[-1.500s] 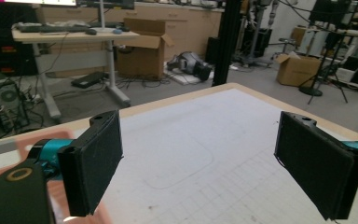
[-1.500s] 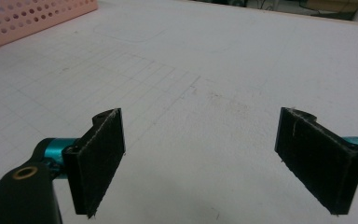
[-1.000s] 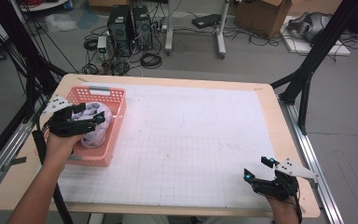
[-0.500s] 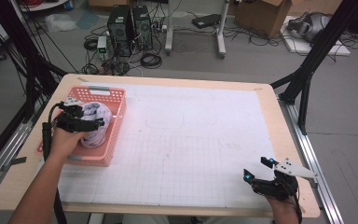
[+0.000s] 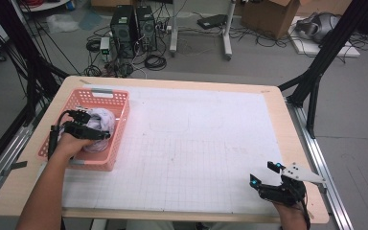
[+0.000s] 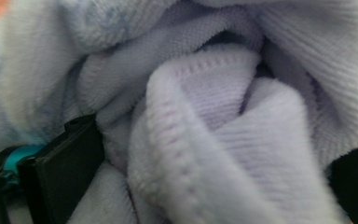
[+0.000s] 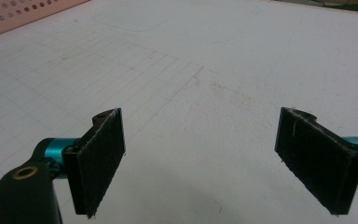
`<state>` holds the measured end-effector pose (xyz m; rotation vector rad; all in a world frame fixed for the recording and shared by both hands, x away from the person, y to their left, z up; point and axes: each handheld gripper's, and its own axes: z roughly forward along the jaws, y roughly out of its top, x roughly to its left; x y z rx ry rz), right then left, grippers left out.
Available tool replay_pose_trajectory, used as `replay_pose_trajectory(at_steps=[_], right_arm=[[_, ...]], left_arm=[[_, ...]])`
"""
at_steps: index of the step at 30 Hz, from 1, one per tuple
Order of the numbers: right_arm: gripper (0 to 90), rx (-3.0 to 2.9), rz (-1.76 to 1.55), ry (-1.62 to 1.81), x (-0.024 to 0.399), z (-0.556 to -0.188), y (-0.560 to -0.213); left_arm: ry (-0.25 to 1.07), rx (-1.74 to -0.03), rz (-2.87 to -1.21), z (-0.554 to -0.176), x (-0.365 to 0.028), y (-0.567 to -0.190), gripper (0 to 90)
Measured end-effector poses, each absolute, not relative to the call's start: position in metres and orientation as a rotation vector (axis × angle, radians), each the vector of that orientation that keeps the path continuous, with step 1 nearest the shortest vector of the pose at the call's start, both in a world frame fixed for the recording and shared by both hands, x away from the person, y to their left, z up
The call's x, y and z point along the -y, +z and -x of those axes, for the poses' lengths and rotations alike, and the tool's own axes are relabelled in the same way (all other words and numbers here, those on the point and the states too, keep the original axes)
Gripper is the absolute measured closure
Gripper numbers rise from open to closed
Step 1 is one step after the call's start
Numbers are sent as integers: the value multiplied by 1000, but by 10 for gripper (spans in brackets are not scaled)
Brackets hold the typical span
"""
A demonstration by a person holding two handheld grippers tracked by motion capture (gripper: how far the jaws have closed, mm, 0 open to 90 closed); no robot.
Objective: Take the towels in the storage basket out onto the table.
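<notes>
Pink plastic basket (image 5: pixel 116 103) sat at the worktop's (image 5: pixel 201 143) left edge, its walls closing round a pale lilac towel (image 5: pixel 100 120). Inside the basket, the left gripper (image 5: pixel 84 125) had its jaws apart, pressed into towel folds. Far from the basket, the right gripper (image 5: pixel 264 175) rested wide open, holding nothing.

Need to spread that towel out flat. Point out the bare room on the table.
Free: the white mat from the pink basket across to the right gripper. Crowded: the basket, holding the towel and the left gripper.
</notes>
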<state>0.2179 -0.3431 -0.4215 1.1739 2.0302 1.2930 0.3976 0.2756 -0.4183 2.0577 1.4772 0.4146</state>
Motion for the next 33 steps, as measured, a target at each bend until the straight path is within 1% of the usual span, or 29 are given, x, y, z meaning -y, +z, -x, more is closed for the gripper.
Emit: replay_pose_trajectory(at_steps=[6, 10, 11, 14, 16, 17, 20, 21, 23, 24, 25, 28, 29, 30, 33], right_arm=[[146, -2029, -1179, 1291, 344, -218, -422], [146, -2034, -1184, 1286, 343, -218, -422], [146, -2035, -1187, 1289, 343, -218, -422], [146, -2037, -1185, 1286, 343, -218, -422], [147, -2037, -1185, 1288, 343, -218, -422], [147, -2037, -1185, 1288, 343, -218, -422], [147, -2036, -1196, 1282, 343, -218, -422], [147, -2036, -1196, 1282, 343, -218, -422], [147, -2029, -1199, 1285, 344, -218, -422], [147, -2029, -1199, 1285, 344, -218, -422], [147, -2029, -1198, 1287, 344, -218, -422], [147, -2029, -1199, 1287, 344, -218, -422], [147, -2030, -1202, 1289, 344, -218, -422], [147, -2030, -1202, 1289, 344, -218, -422], [147, -2027, -1204, 1294, 344, -218, -422]], left_arm=[[458, -1503, -2076, -401, -270, -420, 17], [455, -1498, -2081, -401, -271, -420, 37], [473, -1507, -2087, -401, -270, -421, 61], [470, -1511, -2093, -402, -269, -421, 152], [469, -1513, -2088, -402, -269, -421, 235], [466, -1517, -2081, -401, -271, -420, 235], [461, -1520, -2068, -400, -273, -417, 422], [454, -1524, -2062, -399, -274, -416, 422], [445, -1533, -2040, -399, -276, -414, 488], [446, -1536, -2027, -398, -277, -413, 488], [454, -1536, -2019, -397, -277, -412, 508], [517, -1517, -1982, -393, -277, -406, 517], [556, -1497, -1931, -390, -279, -401, 520], [556, -1497, -1931, -390, -279, -401, 520], [593, -1447, -1834, -385, -284, -392, 519]])
